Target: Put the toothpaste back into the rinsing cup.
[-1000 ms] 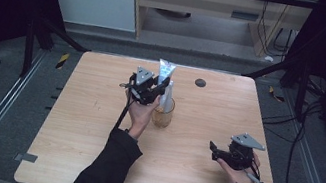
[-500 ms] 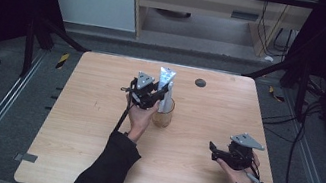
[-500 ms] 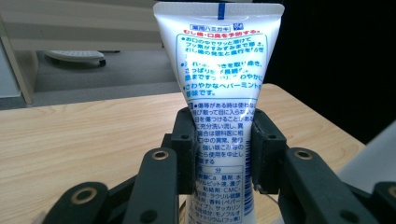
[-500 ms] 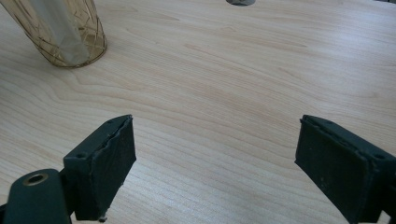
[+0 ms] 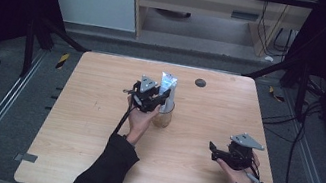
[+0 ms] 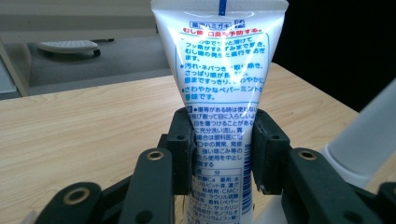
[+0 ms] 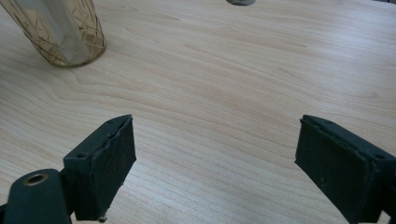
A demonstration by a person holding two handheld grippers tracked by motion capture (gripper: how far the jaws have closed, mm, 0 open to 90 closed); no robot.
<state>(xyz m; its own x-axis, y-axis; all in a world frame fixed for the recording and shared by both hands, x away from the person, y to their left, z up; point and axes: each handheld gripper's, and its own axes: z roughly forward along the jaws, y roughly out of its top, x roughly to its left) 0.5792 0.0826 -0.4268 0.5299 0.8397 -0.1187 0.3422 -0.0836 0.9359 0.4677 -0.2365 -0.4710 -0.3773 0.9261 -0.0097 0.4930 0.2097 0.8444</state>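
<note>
High view: the left claw [image 5: 153, 99] is at the toothpaste tube [image 5: 167, 88], which stands upright in an amber glass [image 5: 163, 117] near the middle of the table [image 5: 84, 123]. The right claw [image 5: 219, 152] rests apart at the near right, holding nothing.

Left gripper view: the jaws flank the tube [image 6: 219, 93]; they have just been opening, the right pad looks barely clear, so the grip seems let go.

Right gripper view: jaws wide open over bare wood, the glass [image 7: 65, 32] far left.

The tube appears placed; only withdrawing the claw remains.
</note>
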